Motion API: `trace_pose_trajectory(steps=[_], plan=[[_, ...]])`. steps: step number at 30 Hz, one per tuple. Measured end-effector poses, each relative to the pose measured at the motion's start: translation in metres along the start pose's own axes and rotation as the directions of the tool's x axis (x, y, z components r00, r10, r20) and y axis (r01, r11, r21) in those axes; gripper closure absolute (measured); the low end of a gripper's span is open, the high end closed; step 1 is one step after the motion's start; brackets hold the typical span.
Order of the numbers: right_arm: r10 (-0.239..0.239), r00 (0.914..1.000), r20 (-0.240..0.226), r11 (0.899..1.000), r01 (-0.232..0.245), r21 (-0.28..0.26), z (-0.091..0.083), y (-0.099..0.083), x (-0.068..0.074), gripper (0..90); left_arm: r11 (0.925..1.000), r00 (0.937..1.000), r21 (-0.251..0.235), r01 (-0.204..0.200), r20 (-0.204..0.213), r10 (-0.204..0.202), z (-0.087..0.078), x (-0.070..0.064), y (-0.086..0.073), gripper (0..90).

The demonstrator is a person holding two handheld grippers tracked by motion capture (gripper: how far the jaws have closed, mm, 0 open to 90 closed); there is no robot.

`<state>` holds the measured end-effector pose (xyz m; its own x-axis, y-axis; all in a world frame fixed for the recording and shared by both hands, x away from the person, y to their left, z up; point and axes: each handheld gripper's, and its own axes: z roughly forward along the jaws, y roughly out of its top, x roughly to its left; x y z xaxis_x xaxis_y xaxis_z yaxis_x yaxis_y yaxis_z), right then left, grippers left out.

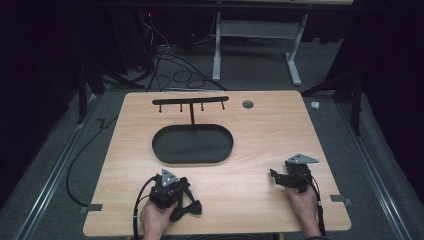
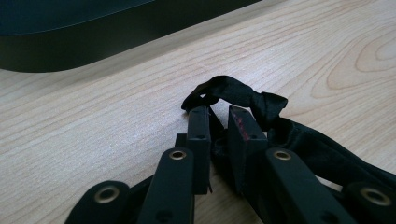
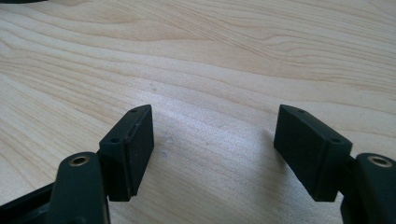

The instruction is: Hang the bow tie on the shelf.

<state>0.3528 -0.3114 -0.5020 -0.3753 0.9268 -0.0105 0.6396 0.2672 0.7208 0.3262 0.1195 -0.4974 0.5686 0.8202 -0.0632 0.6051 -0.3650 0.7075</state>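
Black fabric strap [image 2: 243,95] knotted, crumpled, pinched in left gripper [image 2: 218,122]

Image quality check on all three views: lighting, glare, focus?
High view: table evenly lit, surroundings nearly black, black tray shows little detail. Left gripper view: sharp on the black fabric strap between the left gripper jaws, nearest linkage soft, mild sheen on the wood. Right gripper view: bright sheen on the wood between the open right gripper jaws, soft shadows beside them.
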Motion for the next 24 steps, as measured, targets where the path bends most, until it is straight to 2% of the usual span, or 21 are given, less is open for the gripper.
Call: trace_pose_trajectory(steps=[8, 15, 24], plan=[[0.001, 1.0, -0.001, 1.0, -0.001, 0.0, 0.0, 0.0, 0.0, 29.8, 1.0, 0.9998, -0.002, 0.004, 0.018, -0.004, -0.001, 0.001, 0.0, 85.4], [-0.003, 1.0, -0.002, 1.0, 0.003, -0.002, 0.0, 0.0, -0.001, 29.7, 0.9999, 0.9992, -0.004, 0.016, 0.037, -0.015, -0.001, 0.003, 0.002, 86.2], [-0.004, 1.0, -0.003, 1.0, 0.004, -0.002, 0.0, 0.0, -0.001, 29.7, 0.9997, 0.9987, -0.022, -0.015, 0.049, 0.016, -0.011, 0.0, 0.01, 86.5]])
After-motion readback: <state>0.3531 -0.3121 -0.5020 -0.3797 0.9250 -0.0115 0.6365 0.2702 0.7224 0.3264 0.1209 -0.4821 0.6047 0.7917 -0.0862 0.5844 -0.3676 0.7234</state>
